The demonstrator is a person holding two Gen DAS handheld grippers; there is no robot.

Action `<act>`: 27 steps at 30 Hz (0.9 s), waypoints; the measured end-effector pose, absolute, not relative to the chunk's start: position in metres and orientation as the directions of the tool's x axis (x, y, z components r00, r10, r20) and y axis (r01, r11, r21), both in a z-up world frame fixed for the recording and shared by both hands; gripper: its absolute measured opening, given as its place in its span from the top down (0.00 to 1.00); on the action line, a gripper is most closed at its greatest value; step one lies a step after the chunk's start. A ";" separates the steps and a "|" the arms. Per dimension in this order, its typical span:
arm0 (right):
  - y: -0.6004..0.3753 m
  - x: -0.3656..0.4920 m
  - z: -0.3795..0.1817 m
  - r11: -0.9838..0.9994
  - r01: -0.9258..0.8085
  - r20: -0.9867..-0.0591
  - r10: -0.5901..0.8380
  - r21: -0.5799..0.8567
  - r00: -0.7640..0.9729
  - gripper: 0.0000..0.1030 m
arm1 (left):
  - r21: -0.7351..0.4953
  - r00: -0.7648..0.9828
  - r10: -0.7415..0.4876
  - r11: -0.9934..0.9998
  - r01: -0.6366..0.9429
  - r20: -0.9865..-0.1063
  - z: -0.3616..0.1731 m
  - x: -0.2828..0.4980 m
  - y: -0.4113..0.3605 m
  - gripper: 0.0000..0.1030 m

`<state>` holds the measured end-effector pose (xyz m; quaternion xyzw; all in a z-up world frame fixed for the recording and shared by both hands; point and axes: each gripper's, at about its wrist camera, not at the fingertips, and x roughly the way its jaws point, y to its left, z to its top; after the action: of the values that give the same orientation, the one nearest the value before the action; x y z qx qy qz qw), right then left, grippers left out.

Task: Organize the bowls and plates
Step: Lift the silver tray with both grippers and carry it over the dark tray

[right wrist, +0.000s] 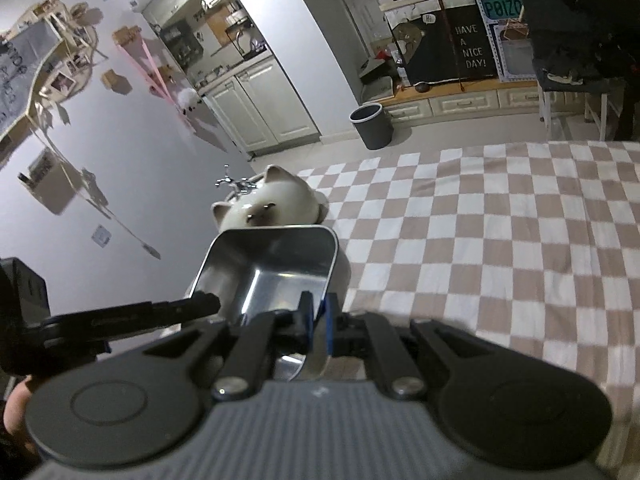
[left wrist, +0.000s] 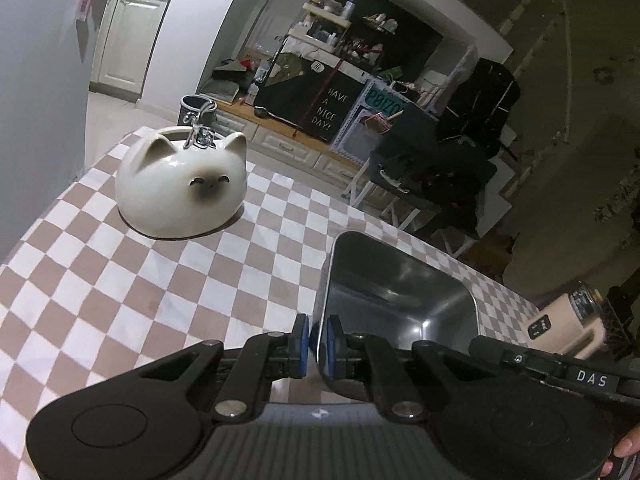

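Observation:
A rectangular steel tray (left wrist: 400, 300) with rounded corners hangs tilted above the checkered table. My left gripper (left wrist: 317, 345) is shut on its near left rim, blue pads either side of the thin wall. My right gripper (right wrist: 317, 325) is shut on the opposite rim of the same steel tray (right wrist: 272, 272). In the right wrist view the left gripper's finger (right wrist: 200, 303) reaches in from the left edge. In the left wrist view the right gripper's body (left wrist: 560, 328) shows at the right edge. The tray's inside holds nothing.
A white ceramic cat-shaped bowl (left wrist: 182, 184) lies upside down on the checkered cloth (left wrist: 120, 292), also visible behind the tray as the cat bowl (right wrist: 272, 208). A dark bin (right wrist: 372, 126) stands on the floor beyond the table's far edge. A chair (left wrist: 412, 168) stands off the table's right side.

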<state>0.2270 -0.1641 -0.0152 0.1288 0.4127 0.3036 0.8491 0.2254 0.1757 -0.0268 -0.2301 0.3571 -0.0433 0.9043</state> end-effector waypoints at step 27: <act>-0.128 0.188 -0.037 0.732 -0.395 -0.617 0.681 0.556 0.394 0.93 | -0.334 0.705 -0.135 0.930 -0.151 -0.696 -0.024 0.163 0.216 0.91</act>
<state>0.1881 -0.1279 -0.0373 0.1620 0.4417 0.3285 0.8190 0.1633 0.2159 -0.0242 -0.1867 0.3839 0.0044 0.9043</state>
